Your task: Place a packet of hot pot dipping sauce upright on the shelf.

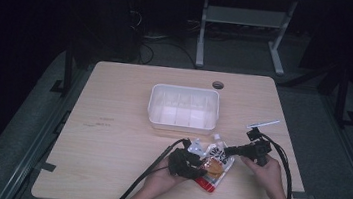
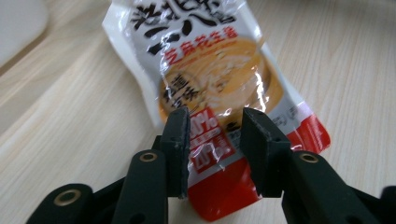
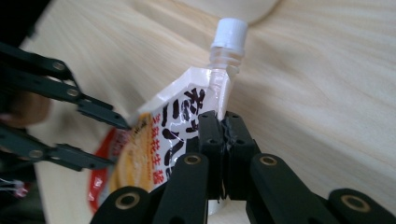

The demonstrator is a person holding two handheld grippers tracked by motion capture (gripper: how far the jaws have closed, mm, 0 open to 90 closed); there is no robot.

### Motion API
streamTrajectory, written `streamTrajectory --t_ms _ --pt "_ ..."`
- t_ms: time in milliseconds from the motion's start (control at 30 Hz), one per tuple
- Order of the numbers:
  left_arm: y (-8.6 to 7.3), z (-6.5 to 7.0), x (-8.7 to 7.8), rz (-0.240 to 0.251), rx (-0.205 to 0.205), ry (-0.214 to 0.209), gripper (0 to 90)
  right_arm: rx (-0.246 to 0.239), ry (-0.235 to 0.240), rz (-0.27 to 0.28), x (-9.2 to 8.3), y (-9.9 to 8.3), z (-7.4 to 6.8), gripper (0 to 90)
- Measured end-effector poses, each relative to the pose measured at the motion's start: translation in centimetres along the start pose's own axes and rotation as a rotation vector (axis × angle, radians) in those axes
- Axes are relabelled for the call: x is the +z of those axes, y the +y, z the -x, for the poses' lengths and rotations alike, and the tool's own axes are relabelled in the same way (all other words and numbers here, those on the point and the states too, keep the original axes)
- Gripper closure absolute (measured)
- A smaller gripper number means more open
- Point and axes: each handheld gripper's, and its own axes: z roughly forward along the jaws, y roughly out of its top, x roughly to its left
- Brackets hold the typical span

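Pouch position: the spouted pouch (image 1: pixel 214 165) lies flat on the surface (image 1: pixel 107 162) near your edge, white cap (image 3: pixel 228 31) toward the white bin (image 1: pixel 184 108).
Right tool (image 3: pixel 223 122): your jaws are closed tight on the pouch's top edge just below the spout.
Left tool (image 2: pixel 215 135): your jaws stand a little apart over the red bottom end; whether the pads touch the film is unclear.
Surroundings: the bin sits just beyond the pouch, apart from it; a thin white strip (image 1: pixel 263 124) lies to the right.
Obstructions: cables (image 1: pixel 146 174) trail back toward you.
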Motion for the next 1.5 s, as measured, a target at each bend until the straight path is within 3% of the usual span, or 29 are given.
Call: streamTrajectory --t_ms 533,633,867,1233,1500 --pt "-2.5 -0.8 -5.1 0.09 -0.013 0.041 48.7 0.017 -0.045 0.044 -2.3 0.2 -2.8 88.1" --pt "-3.3 -0.9 -6.2 0.109 -0.016 0.051 47.8 -0.004 -0.068 0.043 -3.1 0.7 -4.1 88.1" --pt "-4.9 -1.1 -8.1 0.141 -0.032 0.074 46.5 -0.035 -0.066 0.066 -4.3 1.5 -6.2 88.1" --pt "-7.0 -1.8 -10.5 0.169 -0.054 0.124 43.3 -0.025 -0.064 0.106 -5.5 2.5 -8.3 88.2" --pt "-8.9 -2.5 -12.1 0.176 -0.088 0.165 41.1 -0.02 -0.099 0.145 -6.0 3.6 -9.6 88.3"
